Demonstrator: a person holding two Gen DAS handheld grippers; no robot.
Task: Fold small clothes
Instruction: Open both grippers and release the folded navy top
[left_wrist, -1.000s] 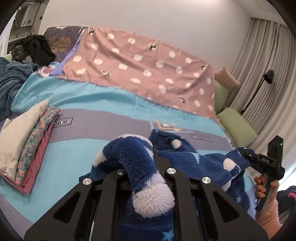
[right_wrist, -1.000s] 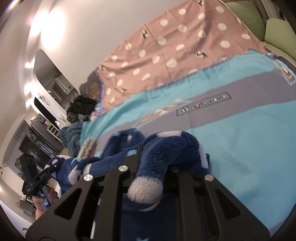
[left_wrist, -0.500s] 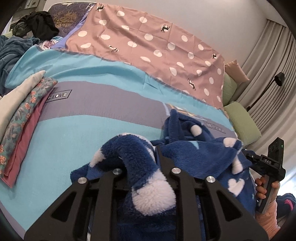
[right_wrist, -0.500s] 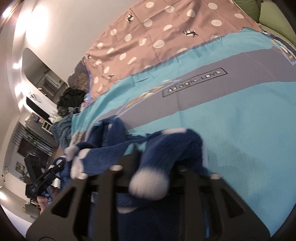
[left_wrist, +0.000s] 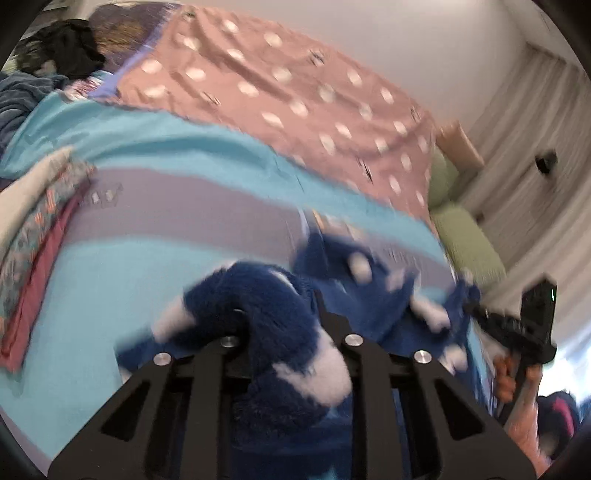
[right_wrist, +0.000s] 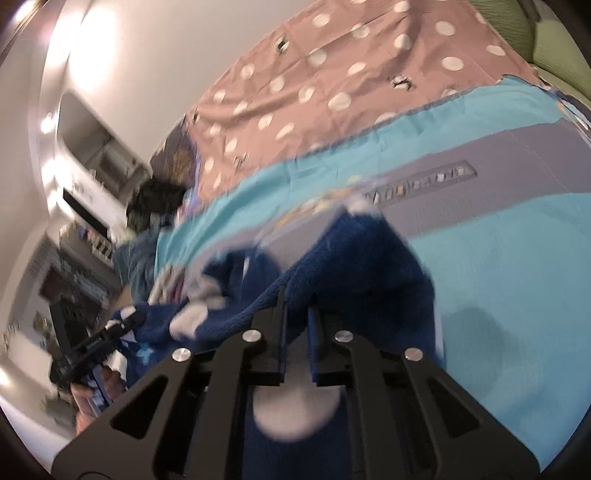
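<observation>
Change: since half a second ago both views have gone blurred and the fleece garment (left_wrist: 362, 295) has swung — it now hangs stretched between the two grippers instead of bunched in front of them.
Garment: dark blue fleece with white patches, held above the turquoise bed cover (left_wrist: 129, 258), its far part trailing down toward the grey stripe.
Left gripper (left_wrist: 284, 332): jaws pinching a thick roll of fleece that bulges up between them.
Right gripper (right_wrist: 297, 332): jaws pressed nearly together on a fleece edge, with a white patch showing just behind them.
Handling: soft, light and limp — it will likely sag and bunch wherever unsupported; the pile should grip well. Best held at corners or hem, spread wide.
Nearby: folded stack (left_wrist: 33, 236) at the bed's left edge, well apart.
</observation>
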